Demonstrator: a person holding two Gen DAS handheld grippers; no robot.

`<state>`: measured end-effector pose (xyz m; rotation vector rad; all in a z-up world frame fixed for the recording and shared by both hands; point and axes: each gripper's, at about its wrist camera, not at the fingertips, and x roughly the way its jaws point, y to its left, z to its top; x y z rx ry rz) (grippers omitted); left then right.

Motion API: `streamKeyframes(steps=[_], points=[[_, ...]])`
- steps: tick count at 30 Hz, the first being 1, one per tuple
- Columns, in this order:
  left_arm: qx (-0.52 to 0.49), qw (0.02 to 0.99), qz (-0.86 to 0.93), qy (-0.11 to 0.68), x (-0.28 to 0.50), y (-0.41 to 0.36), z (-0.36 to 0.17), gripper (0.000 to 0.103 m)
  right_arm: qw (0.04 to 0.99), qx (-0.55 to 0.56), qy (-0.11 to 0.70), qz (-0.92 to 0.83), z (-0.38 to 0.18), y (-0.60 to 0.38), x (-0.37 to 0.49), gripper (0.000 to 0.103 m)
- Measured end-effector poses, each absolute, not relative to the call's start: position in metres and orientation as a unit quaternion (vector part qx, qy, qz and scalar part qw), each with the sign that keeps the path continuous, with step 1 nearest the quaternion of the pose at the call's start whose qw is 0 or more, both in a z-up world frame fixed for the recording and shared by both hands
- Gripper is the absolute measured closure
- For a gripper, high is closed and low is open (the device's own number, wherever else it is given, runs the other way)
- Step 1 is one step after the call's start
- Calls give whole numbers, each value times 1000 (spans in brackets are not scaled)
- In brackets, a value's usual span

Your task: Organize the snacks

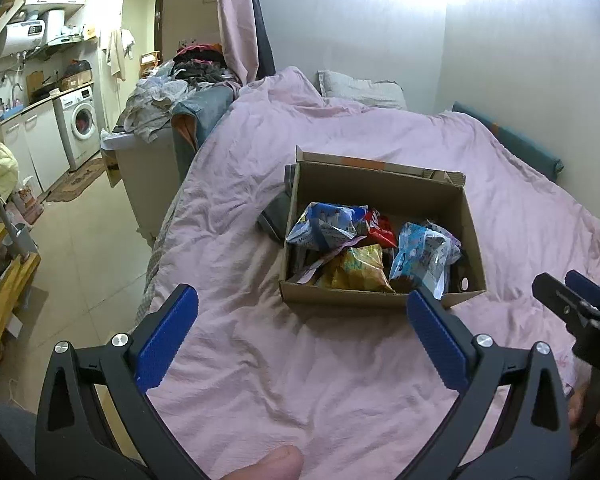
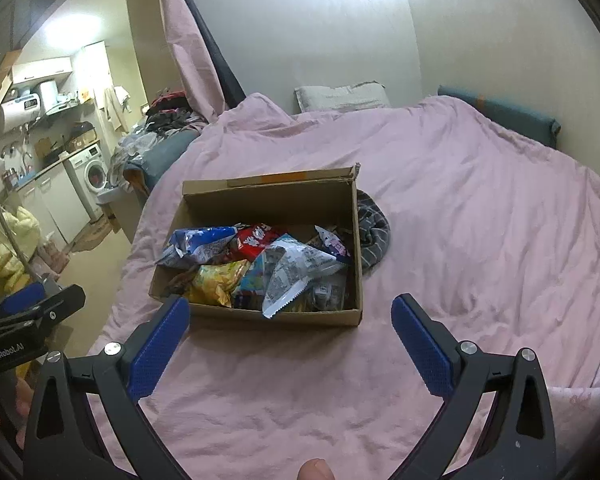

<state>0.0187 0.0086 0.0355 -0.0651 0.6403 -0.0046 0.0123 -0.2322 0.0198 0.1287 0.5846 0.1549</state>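
A cardboard box sits on the pink bedspread, filled with snack packets: a blue-and-white bag, a red one, a yellow one (all crumpled together). The left tool and the right tool hang just short of the box, both spread wide and holding nothing.

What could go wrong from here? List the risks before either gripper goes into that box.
1. The cardboard box sits on a soft, wrinkled pink duvet, so a push could tip or slide it.
2. The white-and-grey packet overhangs the near wall and might fall out.
3. The snacks are piled tightly; grabbing the yellow bag may drag neighbours.
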Motion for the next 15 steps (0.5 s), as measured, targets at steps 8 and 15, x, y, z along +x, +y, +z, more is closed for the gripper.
streamKeyframes(steps=[8,15], points=[[-29,949,0,315,19,8,34,0,954,35,289,74,16,-220,15,0],[-28,948,-4,316,17,9,32,0,953,33,292,73,15,-219,17,0]])
